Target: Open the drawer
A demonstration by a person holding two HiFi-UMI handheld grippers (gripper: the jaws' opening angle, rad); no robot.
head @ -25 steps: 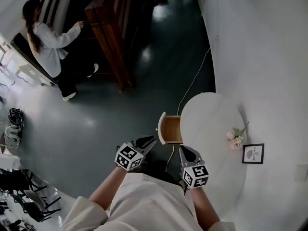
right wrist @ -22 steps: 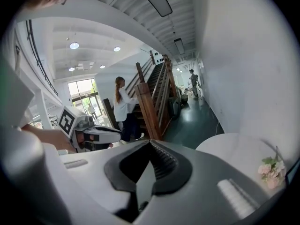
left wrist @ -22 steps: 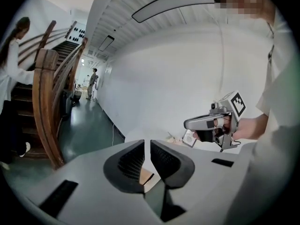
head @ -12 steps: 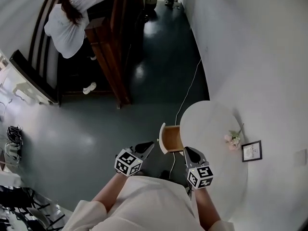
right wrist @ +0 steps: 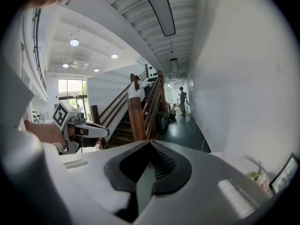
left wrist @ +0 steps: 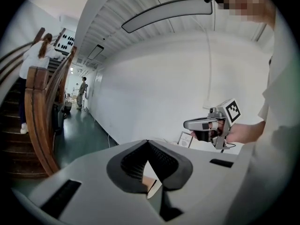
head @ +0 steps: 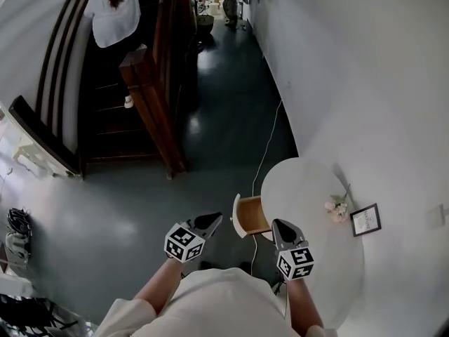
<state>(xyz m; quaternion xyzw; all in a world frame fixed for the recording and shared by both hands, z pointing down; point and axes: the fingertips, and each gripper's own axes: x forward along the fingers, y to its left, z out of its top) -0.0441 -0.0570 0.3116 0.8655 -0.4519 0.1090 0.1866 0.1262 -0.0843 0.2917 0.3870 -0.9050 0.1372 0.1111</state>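
The round white table (head: 309, 188) has a drawer (head: 254, 215) that stands pulled out to the left, with its wooden inside and white front showing. My left gripper (head: 215, 220) hangs just left of the drawer front, apart from it. Its jaws are shut with nothing held, tips together (left wrist: 148, 142). My right gripper (head: 278, 225) is over the table's near edge, right of the drawer. Its jaws also meet at the tip (right wrist: 150, 142) and are empty. Each gripper shows in the other's view: the right gripper (left wrist: 190, 124) and the left gripper (right wrist: 104, 131).
A small bunch of flowers (head: 337, 206) and a framed picture (head: 366, 219) sit on the table by the white wall. A white cable (head: 268, 142) runs along the dark floor. A wooden staircase with a banister (head: 151, 104) rises at the back left, with a person (head: 123, 2) on it.
Both grippers have lifted, and the left one's jaws have closed. The view has tilted. The person at the back has climbed further up the stairs. The drawer stays pulled out.
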